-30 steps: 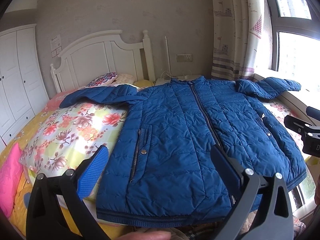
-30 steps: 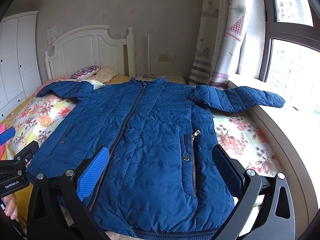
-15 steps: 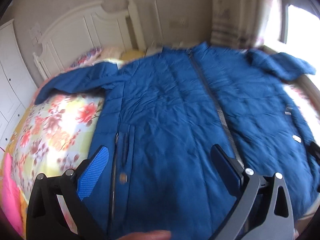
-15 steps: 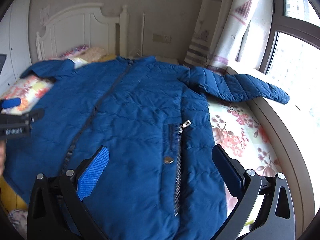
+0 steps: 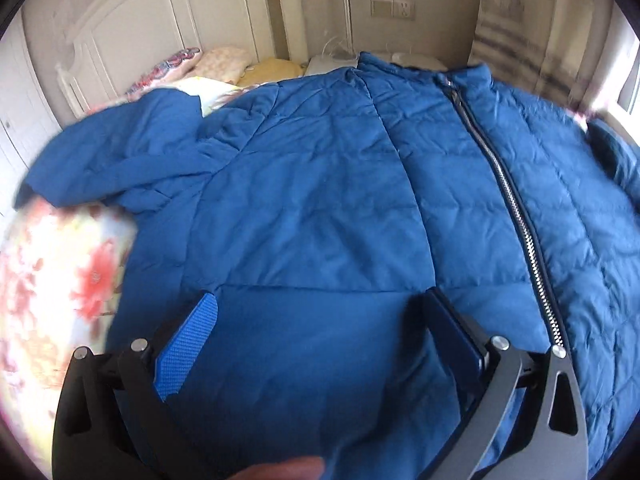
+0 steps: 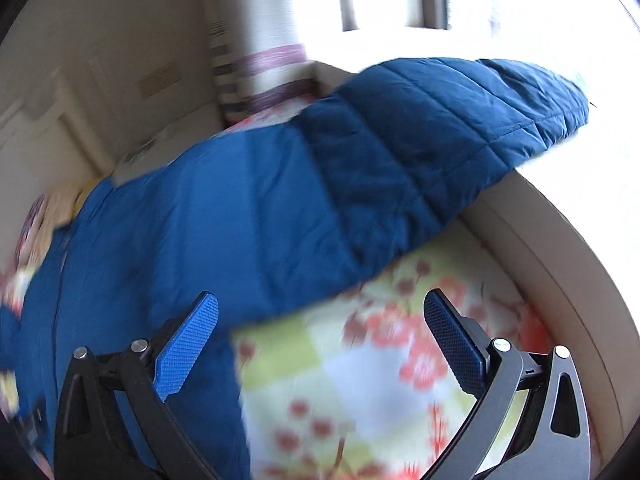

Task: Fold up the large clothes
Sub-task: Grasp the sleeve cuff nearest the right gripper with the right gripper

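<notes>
A large blue quilted jacket (image 5: 320, 208) lies front up on the bed, zipper (image 5: 516, 216) shut, collar toward the headboard. Its left sleeve (image 5: 116, 164) stretches out to the left. My left gripper (image 5: 320, 320) hovers open low over the jacket's left chest, fingers apart with only fabric below. In the right wrist view the jacket's right sleeve (image 6: 432, 136) reaches out onto the window ledge. My right gripper (image 6: 320, 320) is open just below that sleeve's underarm, over the floral bedding, holding nothing. Both views are motion blurred.
Floral bedding (image 6: 360, 380) covers the bed. A white headboard (image 5: 168, 28) and pillows (image 5: 224, 64) stand at the far end. A beige window ledge (image 6: 560, 264) borders the bed on the right, with a curtain (image 6: 260, 64) behind. A fingertip (image 5: 280, 470) shows at the bottom edge.
Both grippers have moved forward and down toward the jacket. The left one now sits close over the left chest; the right one has swung right toward the right sleeve and ledge.
</notes>
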### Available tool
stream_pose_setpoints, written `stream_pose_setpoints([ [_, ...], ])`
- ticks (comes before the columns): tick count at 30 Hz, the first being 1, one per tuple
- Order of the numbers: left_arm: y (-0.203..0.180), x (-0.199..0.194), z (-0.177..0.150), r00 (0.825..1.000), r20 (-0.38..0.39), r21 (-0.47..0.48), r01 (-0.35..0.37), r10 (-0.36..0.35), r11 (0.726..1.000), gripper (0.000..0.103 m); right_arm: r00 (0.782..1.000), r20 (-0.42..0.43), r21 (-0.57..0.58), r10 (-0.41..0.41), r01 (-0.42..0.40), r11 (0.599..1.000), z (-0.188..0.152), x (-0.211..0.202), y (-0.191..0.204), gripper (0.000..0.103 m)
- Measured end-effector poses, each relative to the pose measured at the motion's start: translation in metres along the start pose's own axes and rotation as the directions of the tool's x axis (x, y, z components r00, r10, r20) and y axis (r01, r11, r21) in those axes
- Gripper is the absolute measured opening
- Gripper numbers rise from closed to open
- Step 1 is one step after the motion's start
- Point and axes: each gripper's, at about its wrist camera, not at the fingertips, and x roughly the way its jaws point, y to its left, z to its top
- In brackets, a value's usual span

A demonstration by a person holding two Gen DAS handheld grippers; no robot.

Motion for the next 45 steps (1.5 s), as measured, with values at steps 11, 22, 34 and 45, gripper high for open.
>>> stream_pose_setpoints([
  [11, 0.001, -0.001, -0.003, 1.0, 0.007, 0.006, 0.027, -0.027, 1.0, 0.101, 0.981, 0.188, 0.07, 0.049, -0.063, 0.996, 0.031, 0.023, 0.01, 0.029],
  [22, 0.001, 0.0, -0.003, 1.0, 0.008, 0.007, 0.026, -0.026, 1.0, 0.101, 0.856, 0.248, -0.701, 0.453, -0.164, 0.694, -0.046, -0.075, 0.196, 0.026],
  [34, 0.001, -0.001, -0.004, 1.0, 0.01, 0.008, 0.026, -0.026, 1.0, 0.101, 0.926, -0.179, -0.764, 0.331, -0.343, 0.546, -0.096, 0.002, 0.232, 0.086],
  [45, 0.001, -0.001, -0.004, 1.0, 0.011, 0.006, 0.029, -0.029, 1.0, 0.101, 0.838, -0.129, -0.202, 0.531, -0.546, 0.813, -0.052, -0.061, 0.09, 0.086],
])
